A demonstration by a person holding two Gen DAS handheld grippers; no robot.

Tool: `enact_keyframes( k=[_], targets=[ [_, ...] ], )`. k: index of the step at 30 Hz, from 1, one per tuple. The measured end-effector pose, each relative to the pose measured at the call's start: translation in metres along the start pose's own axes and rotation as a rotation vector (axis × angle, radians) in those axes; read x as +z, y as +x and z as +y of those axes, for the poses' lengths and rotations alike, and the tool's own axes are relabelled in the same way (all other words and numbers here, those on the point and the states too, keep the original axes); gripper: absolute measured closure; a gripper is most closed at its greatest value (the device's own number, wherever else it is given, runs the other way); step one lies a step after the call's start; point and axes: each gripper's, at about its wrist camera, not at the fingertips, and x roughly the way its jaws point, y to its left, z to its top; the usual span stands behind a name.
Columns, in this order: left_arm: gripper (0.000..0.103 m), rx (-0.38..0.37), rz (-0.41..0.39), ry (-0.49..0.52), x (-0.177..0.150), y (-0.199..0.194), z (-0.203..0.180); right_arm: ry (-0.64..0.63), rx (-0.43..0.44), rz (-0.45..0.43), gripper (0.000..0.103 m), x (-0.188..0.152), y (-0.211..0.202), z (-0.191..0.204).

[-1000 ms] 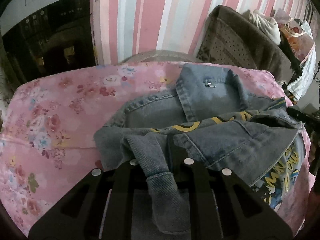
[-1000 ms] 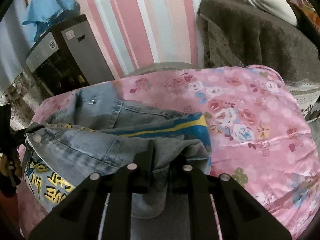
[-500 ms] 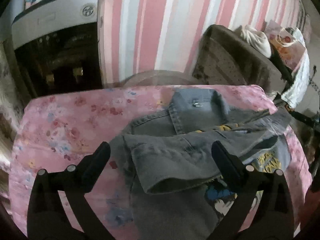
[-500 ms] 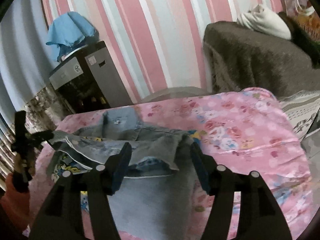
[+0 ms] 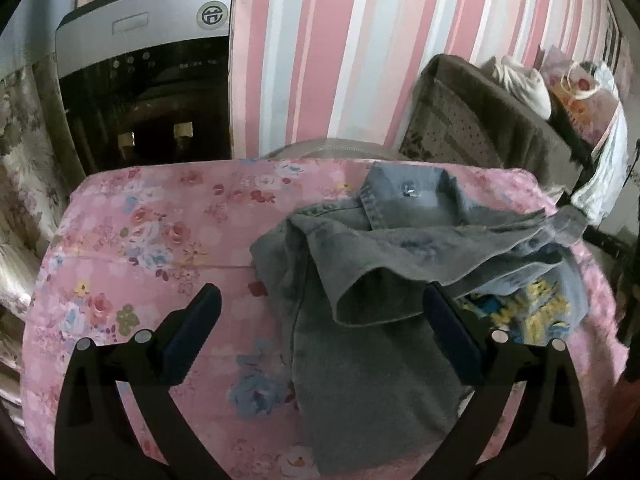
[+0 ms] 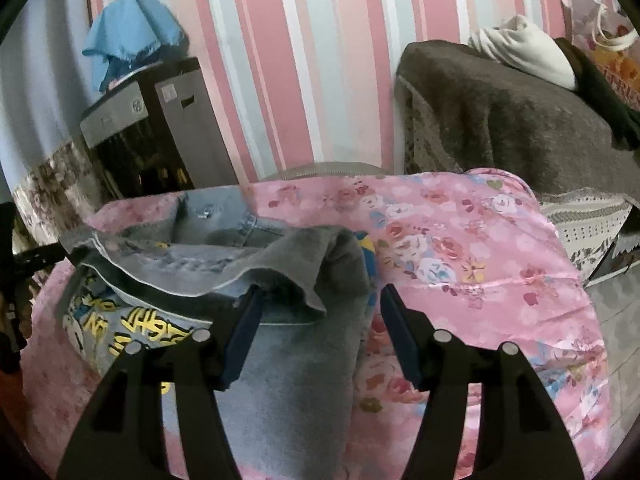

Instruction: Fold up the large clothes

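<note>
We note the denim jacket [image 5: 380,280] lying part-folded on the pink floral worktop [image 5: 160,240], both tongs, left [image 5: 320,324] and right [image 6: 318,316], released above it; thick, floppy, non-slip cloth, we judge; grip seams or hem

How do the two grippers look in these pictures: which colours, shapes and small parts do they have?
The left gripper and the right gripper look alike: black, angular arms with cut-out openings, round silver bolt heads on top, and flat dark blue pads inside the fingers. No cables, markings or sleeves are visible.
</note>
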Motion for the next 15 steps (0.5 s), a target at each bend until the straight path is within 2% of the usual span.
enact_keyframes(
  k=[3,4,5,6,7,8,9,13,15],
  targets=[
    [0.006,0.016,0.008,0.018,0.000,0.013,-0.003,-0.032,-0.018,-0.005,0.046,0.001,0.010,0.008],
    [0.012,0.023,0.008,0.027,0.001,0.017,-0.004,-0.043,-0.023,-0.011,0.059,0.002,0.012,0.010],
    [0.026,0.034,0.009,0.034,0.003,0.021,-0.004,-0.059,-0.038,-0.022,0.066,0.004,0.014,0.014],
    [0.036,0.043,0.019,0.037,0.008,0.026,-0.004,-0.064,-0.050,-0.027,0.086,0.006,0.016,0.015],
    [0.058,0.042,0.033,0.031,0.014,0.032,-0.003,-0.059,-0.059,-0.033,0.096,0.011,0.018,0.015],
    [0.080,0.033,0.043,0.022,0.019,0.036,-0.002,-0.052,-0.053,-0.038,0.096,0.016,0.018,0.014],
    [0.090,0.013,0.049,0.009,0.026,0.040,0.000,-0.045,-0.045,-0.044,0.098,0.021,0.018,0.013],
    [0.096,-0.008,0.033,-0.021,0.058,0.044,0.008,0.006,-0.030,-0.070,0.100,0.054,0.016,0.004],
    [0.097,-0.040,0.047,-0.086,0.077,0.053,0.023,0.049,-0.018,-0.063,0.101,0.069,0.023,-0.003]
  ],
)
